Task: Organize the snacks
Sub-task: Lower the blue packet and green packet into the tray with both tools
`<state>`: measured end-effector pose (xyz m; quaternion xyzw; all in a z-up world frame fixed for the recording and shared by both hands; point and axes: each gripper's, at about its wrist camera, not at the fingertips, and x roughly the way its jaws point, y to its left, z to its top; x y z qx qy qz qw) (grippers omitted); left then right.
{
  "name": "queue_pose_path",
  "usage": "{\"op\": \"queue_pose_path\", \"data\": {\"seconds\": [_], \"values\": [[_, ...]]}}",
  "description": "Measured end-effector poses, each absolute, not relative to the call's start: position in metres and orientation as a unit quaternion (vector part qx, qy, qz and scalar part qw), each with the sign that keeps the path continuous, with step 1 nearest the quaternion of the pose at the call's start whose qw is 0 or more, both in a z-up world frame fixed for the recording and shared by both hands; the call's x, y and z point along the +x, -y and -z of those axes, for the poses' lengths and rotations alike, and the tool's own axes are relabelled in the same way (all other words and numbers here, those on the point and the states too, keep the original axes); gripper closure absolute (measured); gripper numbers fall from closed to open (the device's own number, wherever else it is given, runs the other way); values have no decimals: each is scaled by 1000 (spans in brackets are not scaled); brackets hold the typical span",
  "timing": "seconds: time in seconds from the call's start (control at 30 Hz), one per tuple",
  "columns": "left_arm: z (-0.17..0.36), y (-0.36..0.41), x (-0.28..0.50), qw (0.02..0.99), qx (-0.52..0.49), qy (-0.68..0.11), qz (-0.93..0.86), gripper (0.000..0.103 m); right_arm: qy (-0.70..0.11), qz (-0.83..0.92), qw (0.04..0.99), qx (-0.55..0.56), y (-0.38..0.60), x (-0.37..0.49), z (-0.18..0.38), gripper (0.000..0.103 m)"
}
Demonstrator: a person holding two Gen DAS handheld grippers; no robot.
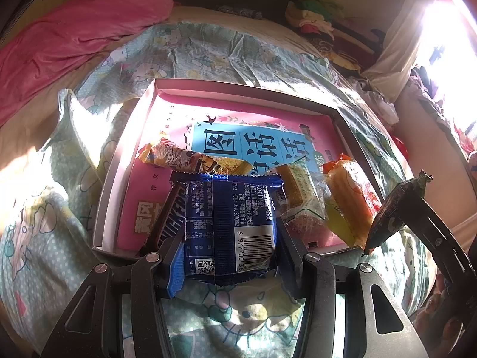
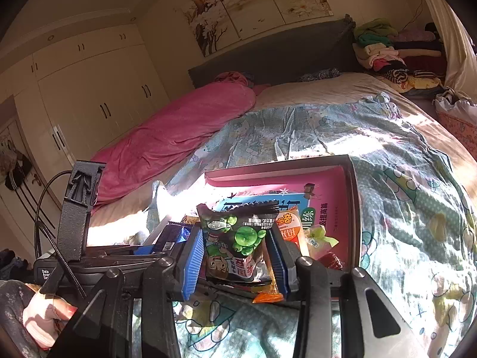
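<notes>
Looking down my left wrist camera, I see the left gripper [image 1: 229,235] with its fingers pinching a dark blue snack packet [image 1: 229,223] by its crinkled sides, barcode and QR code facing me, digits "6 97770" legible. The packet hangs over the near edge of a shallow white box [image 1: 125,161] lying on the bed [image 1: 208,47]. Only this view shows what lies inside: a brown Snickers bar [image 1: 168,217] at the packet's left, a yellow-orange wrapper [image 1: 184,158] behind, a clear-wrapped wafer [image 1: 298,191] and an orange-yellow packet [image 1: 348,197] to the right, all on a pink book cover with large blue-panel Chinese characters.

My right wrist camera gives me instead the right gripper [image 2: 235,256], fingers clamped on a glossy black packet [image 2: 235,238] printed with green bubbles and a cartoon face, held upright just before the box's near edge. In the left view that packet [image 1: 387,211] appears only as a dark foil edge at the right. Only the right view shows the white wardrobe [image 2: 89,95], the blossom paintings [image 2: 253,3] and the folded clothes [image 2: 381,50]. The cartoon-print quilt [image 2: 402,179] is rumpled; a pink blanket [image 2: 179,131] lies beside it.
</notes>
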<state>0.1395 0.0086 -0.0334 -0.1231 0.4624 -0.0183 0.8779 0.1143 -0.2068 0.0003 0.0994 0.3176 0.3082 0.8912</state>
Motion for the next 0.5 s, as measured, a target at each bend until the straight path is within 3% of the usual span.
{"op": "queue_pose_path", "data": {"seconds": [0.5], "values": [[33,-7,140,879,-117,-462,19,50,-337,-311,887,55,178,124,15,61]]}}
